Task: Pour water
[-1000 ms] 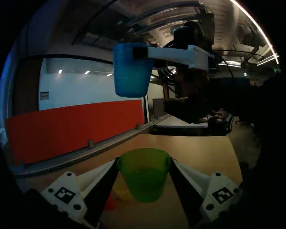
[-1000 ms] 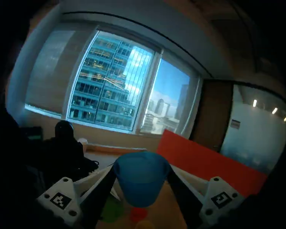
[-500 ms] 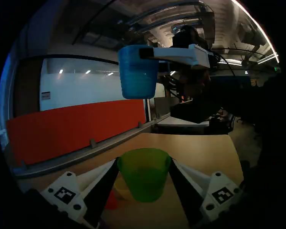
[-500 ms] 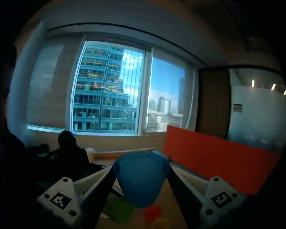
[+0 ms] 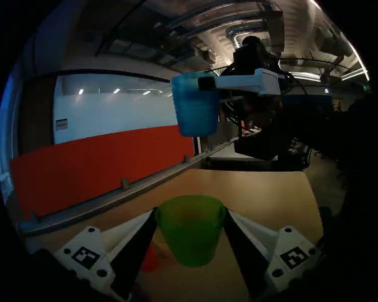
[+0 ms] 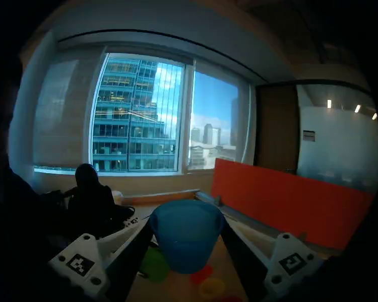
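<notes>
Holding green cup (image 5: 190, 241) low in left gripper (image 5: 190, 221) as receiver; gripping blue cup (image 6: 186, 246) upright and high in right gripper (image 6: 186, 226), avoiding spills pre-pour.

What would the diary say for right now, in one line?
left gripper: shut on green cup | right gripper: shut on blue cup | blue cup: upright, higher than green cup | pour: none showing

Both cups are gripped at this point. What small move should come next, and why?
Probably lower the right gripper and bring its blue cup over the green cup held by the left gripper, before tilting. The blue cup is upright, high above and beyond the green cup's mouth; pouring from there would likely miss.
</notes>
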A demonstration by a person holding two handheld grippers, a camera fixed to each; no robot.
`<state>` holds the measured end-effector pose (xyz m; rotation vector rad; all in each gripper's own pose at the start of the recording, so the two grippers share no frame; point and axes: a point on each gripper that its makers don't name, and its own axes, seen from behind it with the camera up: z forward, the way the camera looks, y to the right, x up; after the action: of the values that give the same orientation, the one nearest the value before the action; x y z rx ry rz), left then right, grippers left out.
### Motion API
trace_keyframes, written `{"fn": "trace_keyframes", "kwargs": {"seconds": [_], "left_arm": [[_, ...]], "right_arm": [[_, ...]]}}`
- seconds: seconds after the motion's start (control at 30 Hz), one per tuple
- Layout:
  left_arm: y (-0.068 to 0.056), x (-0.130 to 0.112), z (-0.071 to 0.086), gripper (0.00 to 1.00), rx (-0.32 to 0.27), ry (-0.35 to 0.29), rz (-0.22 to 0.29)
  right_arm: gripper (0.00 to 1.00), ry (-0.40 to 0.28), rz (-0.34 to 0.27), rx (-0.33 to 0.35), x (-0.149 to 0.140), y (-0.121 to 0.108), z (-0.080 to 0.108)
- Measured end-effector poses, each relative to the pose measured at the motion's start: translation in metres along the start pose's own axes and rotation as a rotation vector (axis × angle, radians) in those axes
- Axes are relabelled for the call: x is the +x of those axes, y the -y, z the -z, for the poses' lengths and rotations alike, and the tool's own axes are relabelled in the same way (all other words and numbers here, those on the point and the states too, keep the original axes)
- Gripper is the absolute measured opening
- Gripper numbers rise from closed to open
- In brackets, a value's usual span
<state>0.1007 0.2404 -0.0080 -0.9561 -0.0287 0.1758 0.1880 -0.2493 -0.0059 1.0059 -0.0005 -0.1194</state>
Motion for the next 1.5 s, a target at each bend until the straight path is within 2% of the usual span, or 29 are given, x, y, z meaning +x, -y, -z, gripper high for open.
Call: {"fn": "trace_keyframes", "kwargs": {"seconds": [0.33,0.67,1.07,1.5], "left_arm": [[0.001,-0.011,0.006,0.89,0.006,0.034,-0.005],[0.000,-0.028,0.008,0.88,0.001,0.078,-0.001],[-0.002,-0.043,0.005,0.88,-0.013,0.121,0.007],[-0.006,-0.066,0.001,0.89,-0.032,0.183,0.010]], "right_arm": [[0.92,0.027,-0.026,-0.041,-0.028,-0.020,0.020],[0.92,0.052,-0.042,-0.056,-0.054,-0.026,0.037],[0.92,0.119,-0.035,-0.041,-0.088,-0.023,0.041],[0.93,0.223,-0.068,-0.001,-0.137,-0.014,0.043]]}}
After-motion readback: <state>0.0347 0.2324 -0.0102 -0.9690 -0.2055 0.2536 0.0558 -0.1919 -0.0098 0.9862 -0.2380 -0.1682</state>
